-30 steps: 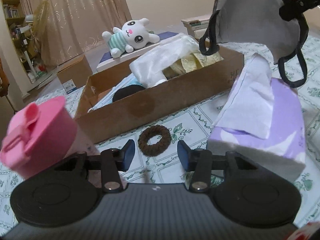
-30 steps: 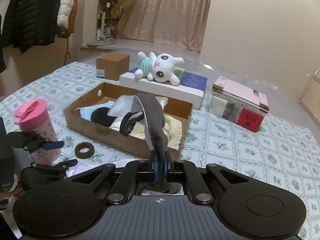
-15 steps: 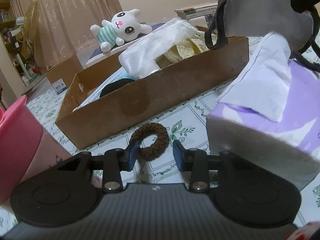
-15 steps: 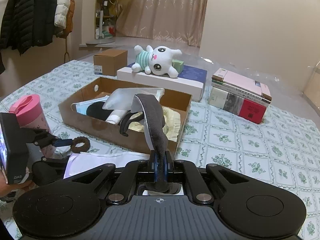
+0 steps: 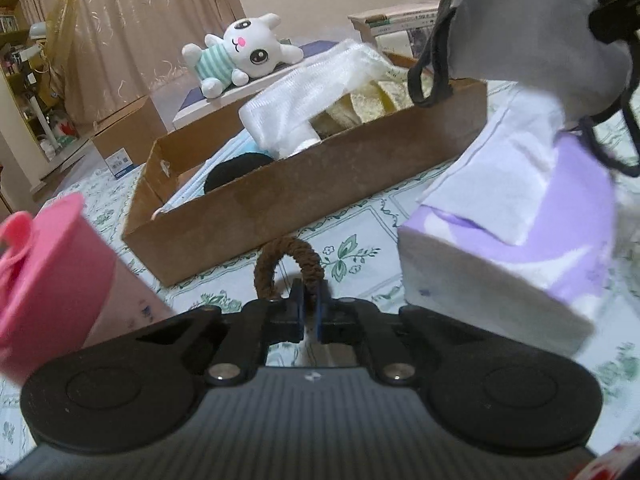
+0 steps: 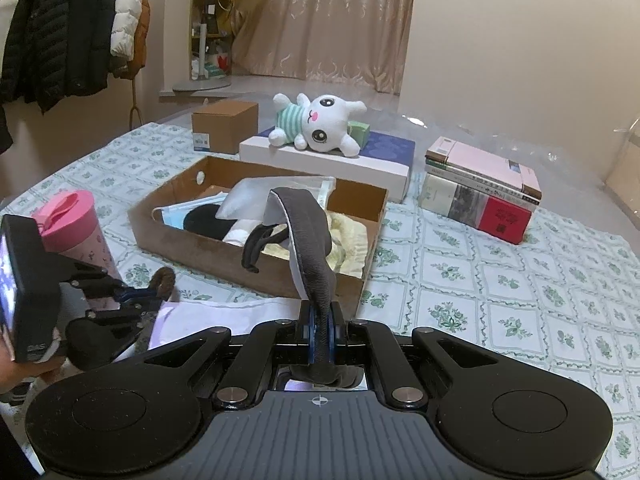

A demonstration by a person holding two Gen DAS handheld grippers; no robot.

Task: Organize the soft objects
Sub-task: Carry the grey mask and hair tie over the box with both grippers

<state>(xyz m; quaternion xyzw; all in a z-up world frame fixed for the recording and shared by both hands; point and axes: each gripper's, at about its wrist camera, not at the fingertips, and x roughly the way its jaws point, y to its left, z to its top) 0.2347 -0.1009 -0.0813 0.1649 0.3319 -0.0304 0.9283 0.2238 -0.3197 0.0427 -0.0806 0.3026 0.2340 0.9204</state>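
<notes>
The left gripper [image 5: 307, 300] has its jaws pinched shut on the near edge of a brown hair tie [image 5: 289, 264]. The ring stands up on edge from the fingertips, its loop rising away from the camera above the floral tablecloth [image 5: 360, 248]. Just left of it is a pink lidded cup [image 5: 48, 280]; just right is a purple tissue box [image 5: 520, 248] with a white tissue sticking out of the top.

The right gripper [image 6: 319, 332] is clamped narrow on a grey cloth face mask [image 6: 308, 240]. The mask's long axis runs up and away from the jaws, arching over the near wall of the cardboard box, with a black ear loop hanging to its left.

Beyond both grippers, the shallow cardboard box [image 6: 208, 244] holds a blue mask, a black round item, white cloth and yellow fabric. Behind it a white plush rabbit [image 6: 320, 124] lies on a flat white box [image 6: 328, 160]. A stack of books [image 6: 480, 188] sits to the right, a small carton [image 6: 224, 126] to the left. Farther back are curtains [image 6: 320, 20] and hanging jackets [image 6: 68, 28].
</notes>
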